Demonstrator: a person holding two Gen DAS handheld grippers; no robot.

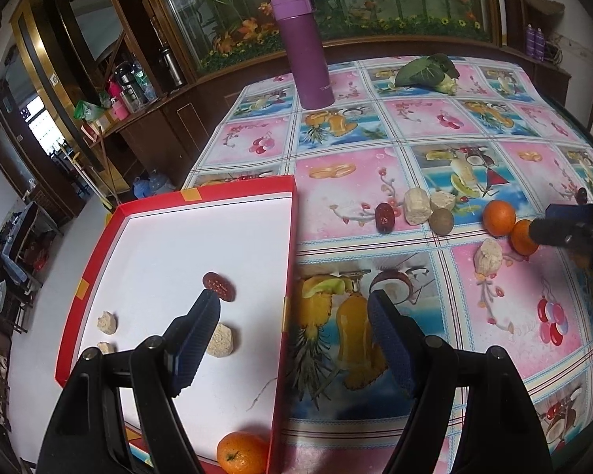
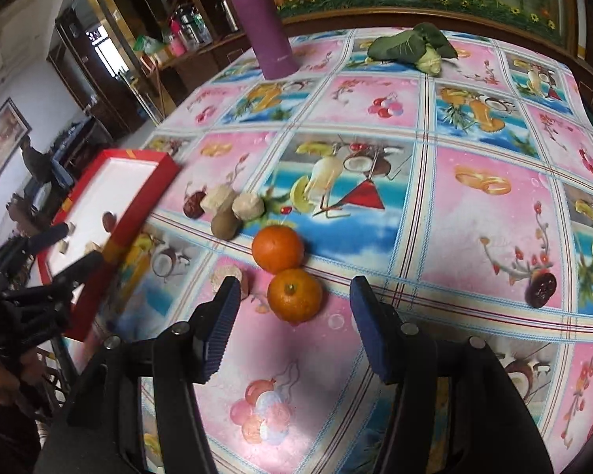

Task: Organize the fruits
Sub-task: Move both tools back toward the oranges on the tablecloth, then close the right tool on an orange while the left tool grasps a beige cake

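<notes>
Left gripper (image 1: 294,308): jaws spread wide, nothing between them. I hold it over the right wall of the red tray (image 1: 288,260), one finger above the white floor, the other above the tablecloth (image 1: 494,300).

Tray contents: one dark red date (image 1: 218,286) just beyond the left fingertip, three pale chunks (image 1: 221,339), one tangerine (image 1: 242,452) at the near corner.

Right gripper (image 2: 294,292): jaws wide apart, gripping nothing. I see the near tangerine (image 2: 294,295) on the cloth between the fingertips, touching neither pad, and a second tangerine (image 2: 277,248) touching it just behind.

Loose on cloth: pale chunk (image 2: 228,278) by the left fingertip; date (image 2: 193,205), two chunks (image 2: 233,201) and brown round fruit (image 2: 225,224) clustered beyond; dark date (image 2: 541,289) well to the right.

Far end: purple flask (image 2: 261,19), leafy vegetable (image 2: 413,49).
</notes>
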